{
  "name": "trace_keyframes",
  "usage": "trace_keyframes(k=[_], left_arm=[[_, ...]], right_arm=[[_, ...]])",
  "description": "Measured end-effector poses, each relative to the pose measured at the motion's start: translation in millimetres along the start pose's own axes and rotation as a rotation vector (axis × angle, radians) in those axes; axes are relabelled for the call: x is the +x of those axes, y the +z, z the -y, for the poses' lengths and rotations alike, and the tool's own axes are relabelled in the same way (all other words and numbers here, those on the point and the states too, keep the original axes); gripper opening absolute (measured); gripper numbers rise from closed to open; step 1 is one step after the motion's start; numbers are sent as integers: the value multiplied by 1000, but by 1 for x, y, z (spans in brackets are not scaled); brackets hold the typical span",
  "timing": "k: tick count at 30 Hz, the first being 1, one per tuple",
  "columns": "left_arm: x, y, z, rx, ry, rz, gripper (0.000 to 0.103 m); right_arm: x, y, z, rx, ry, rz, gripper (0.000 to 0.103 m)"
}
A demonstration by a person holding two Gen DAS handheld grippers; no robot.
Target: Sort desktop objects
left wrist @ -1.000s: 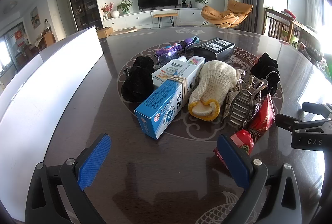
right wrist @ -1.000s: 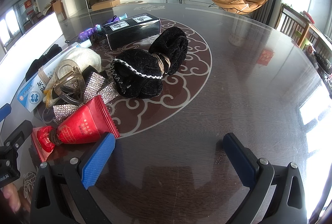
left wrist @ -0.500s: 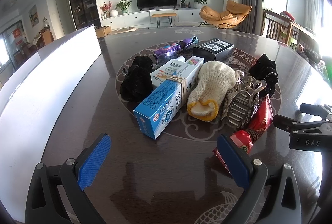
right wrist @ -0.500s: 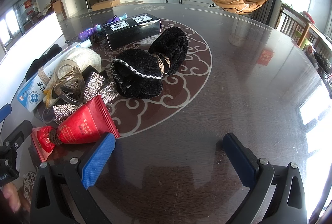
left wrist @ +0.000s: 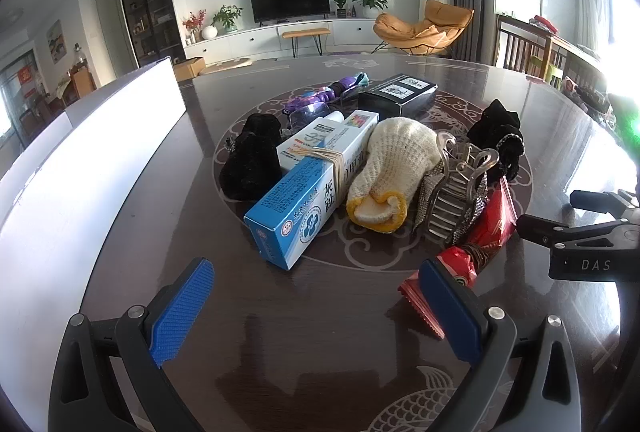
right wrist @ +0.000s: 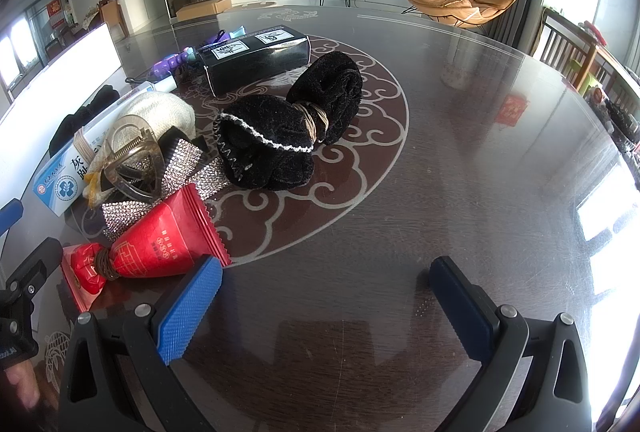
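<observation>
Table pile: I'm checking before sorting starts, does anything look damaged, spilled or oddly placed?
Nothing spilled or broken. The items are just jumbled: the clear hair claw leans tilted on the sparkly bow, and the red snack packet lies cinched by a hair tie. Both tongs hover open.

"DAS" on the right gripper [left wrist: 592,244]; "灰" on the blue box [left wrist: 308,199].

Black tool [left wrist: 316,312] — blue ribbed pads [left wrist: 182,308]
</observation>
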State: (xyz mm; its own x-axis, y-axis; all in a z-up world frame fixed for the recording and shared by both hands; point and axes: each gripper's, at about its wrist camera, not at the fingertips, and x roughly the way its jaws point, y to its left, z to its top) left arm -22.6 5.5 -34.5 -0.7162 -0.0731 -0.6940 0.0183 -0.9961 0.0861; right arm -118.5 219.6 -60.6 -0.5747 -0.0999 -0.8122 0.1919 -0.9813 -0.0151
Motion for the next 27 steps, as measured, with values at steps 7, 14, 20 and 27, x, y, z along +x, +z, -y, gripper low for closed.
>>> trace_keyframes(k=[7,14,20,27], left_arm=[[0,-1,0,0,-1,-1,103],[1,0,-1,0,-8,-2,103],[1,0,-1,2,-23,-2,103],[-1,-1,2,21,-32,5,103]], right_arm=[[0,0,0,0,0,0,103],[0,0,0,0,0,0,103],[0,0,0,0,0,0,103],[0,0,0,0,0,0,103]])
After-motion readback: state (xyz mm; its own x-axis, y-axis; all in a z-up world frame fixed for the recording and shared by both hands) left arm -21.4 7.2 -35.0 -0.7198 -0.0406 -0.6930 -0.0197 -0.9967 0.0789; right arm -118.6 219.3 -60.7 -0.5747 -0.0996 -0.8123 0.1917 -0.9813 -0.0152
